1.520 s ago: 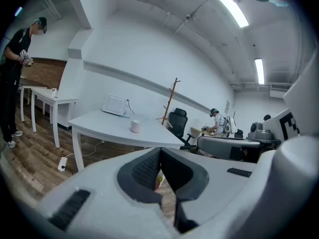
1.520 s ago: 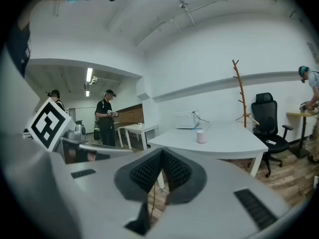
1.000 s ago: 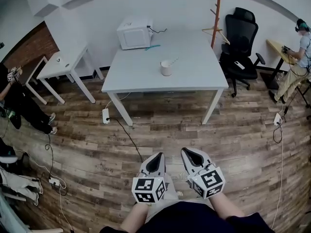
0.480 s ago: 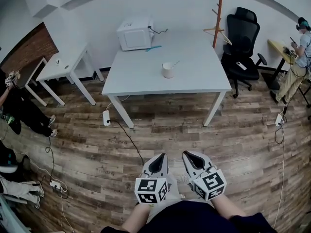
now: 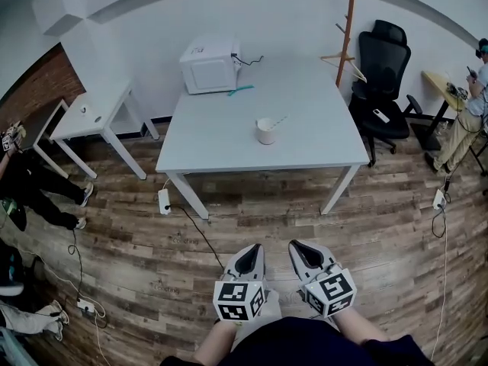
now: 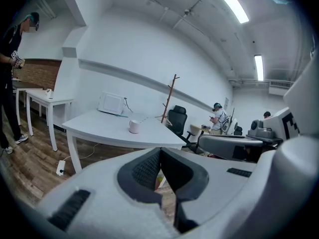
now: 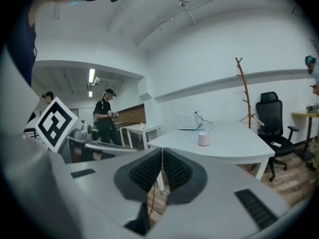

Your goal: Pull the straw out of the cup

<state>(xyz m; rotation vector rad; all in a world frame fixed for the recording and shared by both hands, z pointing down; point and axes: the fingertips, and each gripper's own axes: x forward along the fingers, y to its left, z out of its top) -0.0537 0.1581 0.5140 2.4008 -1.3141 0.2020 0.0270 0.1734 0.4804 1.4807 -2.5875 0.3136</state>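
A white cup (image 5: 264, 131) stands near the middle of the white table (image 5: 221, 139), with a pale straw (image 5: 277, 120) leaning out of it to the right. The cup (image 6: 134, 126) also shows far ahead in the left gripper view, and the cup (image 7: 203, 139) likewise in the right gripper view. My left gripper (image 5: 249, 257) and right gripper (image 5: 301, 252) are held close to my body over the wooden floor, well short of the table. Both are shut with nothing between their jaws.
A white microwave (image 5: 209, 64) and a teal object (image 5: 240, 90) sit at the table's far side. A black office chair (image 5: 387, 75) and a wooden coat stand (image 5: 348, 29) are at the right, a small white table (image 5: 95, 109) at the left. People stand at both sides. Cables (image 5: 200, 223) lie on the floor.
The view has drawn closer to the table and the cup sits lower in the frame. Both grippers stay shut in front of my body.
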